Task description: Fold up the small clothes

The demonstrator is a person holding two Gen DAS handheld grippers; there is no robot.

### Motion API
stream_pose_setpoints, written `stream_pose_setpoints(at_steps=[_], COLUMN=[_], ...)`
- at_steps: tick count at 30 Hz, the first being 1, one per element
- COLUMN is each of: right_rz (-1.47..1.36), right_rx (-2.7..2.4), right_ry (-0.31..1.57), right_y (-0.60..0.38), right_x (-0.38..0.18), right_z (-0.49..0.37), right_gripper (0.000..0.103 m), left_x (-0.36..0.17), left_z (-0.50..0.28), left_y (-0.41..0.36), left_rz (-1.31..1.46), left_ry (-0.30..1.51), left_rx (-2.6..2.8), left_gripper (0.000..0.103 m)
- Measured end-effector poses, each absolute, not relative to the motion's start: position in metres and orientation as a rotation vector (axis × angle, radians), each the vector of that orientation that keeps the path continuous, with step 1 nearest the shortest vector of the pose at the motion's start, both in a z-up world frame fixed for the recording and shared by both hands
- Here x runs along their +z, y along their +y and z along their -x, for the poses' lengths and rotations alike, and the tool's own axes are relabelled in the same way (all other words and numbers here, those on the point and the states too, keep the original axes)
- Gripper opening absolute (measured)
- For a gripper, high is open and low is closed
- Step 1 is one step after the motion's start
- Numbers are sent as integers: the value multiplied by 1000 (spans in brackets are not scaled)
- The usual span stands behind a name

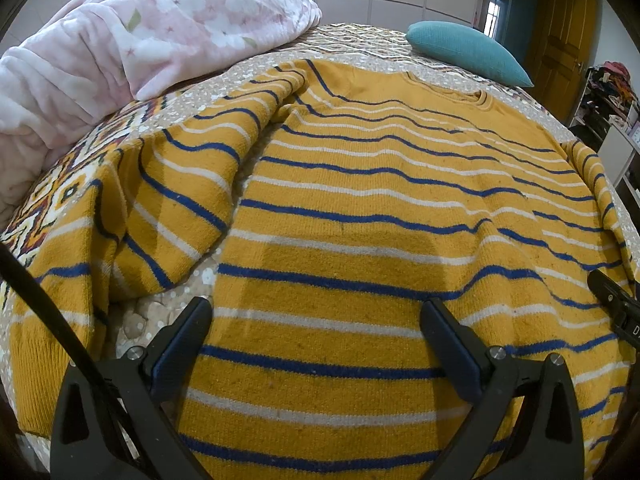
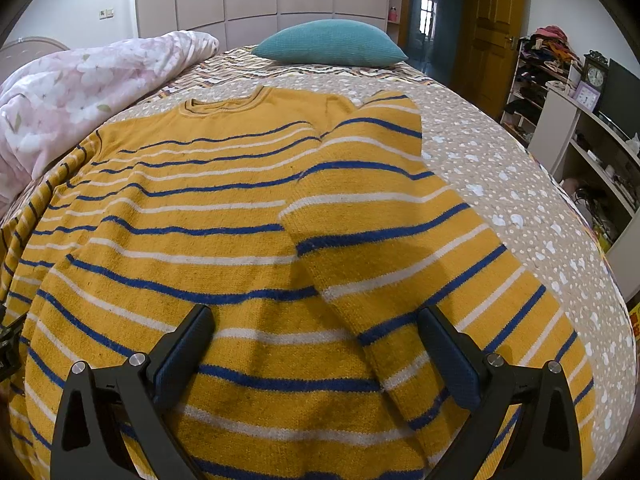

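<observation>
A mustard-yellow sweater (image 1: 360, 184) with blue and white stripes lies flat on the bed, neck hole at the far end. It also shows in the right wrist view (image 2: 200, 208). Its left sleeve (image 1: 172, 200) is bunched beside the body. Its right sleeve (image 2: 392, 248) lies folded down along the body's right side. My left gripper (image 1: 316, 312) is open and empty, just above the lower part of the sweater. My right gripper (image 2: 316, 318) is open and empty above the lower right part, one finger over the folded sleeve. Its tip shows at the right edge of the left wrist view (image 1: 616, 300).
A pink floral blanket (image 1: 120, 48) is heaped at the far left of the bed. A teal pillow (image 2: 332, 44) lies at the far end. The patterned bedspread (image 2: 500, 184) is bare to the right. Shelves (image 2: 580, 120) and a wooden door (image 2: 492, 28) stand past the bed's right edge.
</observation>
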State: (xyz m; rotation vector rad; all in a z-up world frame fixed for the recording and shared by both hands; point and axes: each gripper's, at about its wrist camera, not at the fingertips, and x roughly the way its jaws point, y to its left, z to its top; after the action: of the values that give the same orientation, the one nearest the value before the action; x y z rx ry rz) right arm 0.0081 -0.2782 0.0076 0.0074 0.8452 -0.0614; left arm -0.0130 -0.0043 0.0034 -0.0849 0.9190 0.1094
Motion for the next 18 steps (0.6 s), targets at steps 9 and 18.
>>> stream_pose_setpoints(at_steps=[9, 18], right_rz=[-8, -5], right_rx=[-62, -65], right_ry=[844, 846], right_y=[-278, -278], right_x=[8, 8], right_z=[-8, -7], right_gripper=[103, 103], left_x=[3, 7], left_z=[14, 12], left_y=[-4, -7], left_rz=[84, 70], left_ry=[917, 912], left_rx=[109, 127], left_gripper=[103, 103])
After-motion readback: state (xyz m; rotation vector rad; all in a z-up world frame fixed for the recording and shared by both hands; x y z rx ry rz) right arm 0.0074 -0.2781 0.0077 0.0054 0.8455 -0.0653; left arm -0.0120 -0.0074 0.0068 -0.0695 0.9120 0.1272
